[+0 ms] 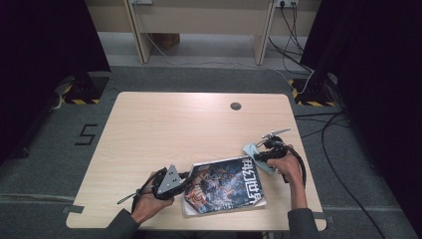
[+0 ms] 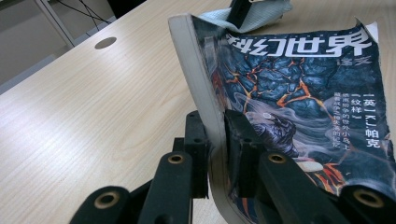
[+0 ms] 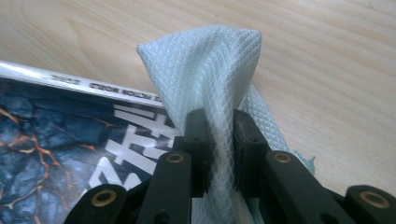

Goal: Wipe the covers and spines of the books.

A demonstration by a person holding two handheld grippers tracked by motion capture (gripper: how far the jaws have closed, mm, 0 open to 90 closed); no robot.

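Tabletop (image 1: 149, 129) of pale wood-grain laminate, rectangular, with a small round grey cable cap (image 1: 236, 106) near its far edge. Person's forearms enter from the near side, one hand-held gripper in each hand.

Left hand-held gripper (image 2: 215, 144): black two-jaw tool, clamped on the spine-side edge of a glossy soft-cover magazine with a dark blue and orange lava-rock cover and white Chinese title lettering (image 2: 299, 84). Jaws sit one on each face of the page block, pads pressing. In the left gripper view the gripped edge curves upward off the tabletop, so the magazine is bowed along that side. In the high view the left hand-held gripper (image 1: 188, 178) lies low at the near left, grey three-cornered plate on top, meeting the magazine (image 1: 226, 186) at its left edge.

Magazine position: near edge of the tabletop, right of centre, cover up, title running along its right side.

Right hand-held gripper (image 3: 219, 140): clenched on a pale blue-white cloth with a diamond-weave texture (image 3: 210, 70). Cloth bunched into an upright fold between the pads, rising above them. Cloth (image 1: 254, 152) sits just beside the magazine's far right corner, overlapping the cover edge in the right gripper view. Right hand-held gripper (image 1: 262, 153) in the high view at that corner.

Two grippers well apart, magazine between them.
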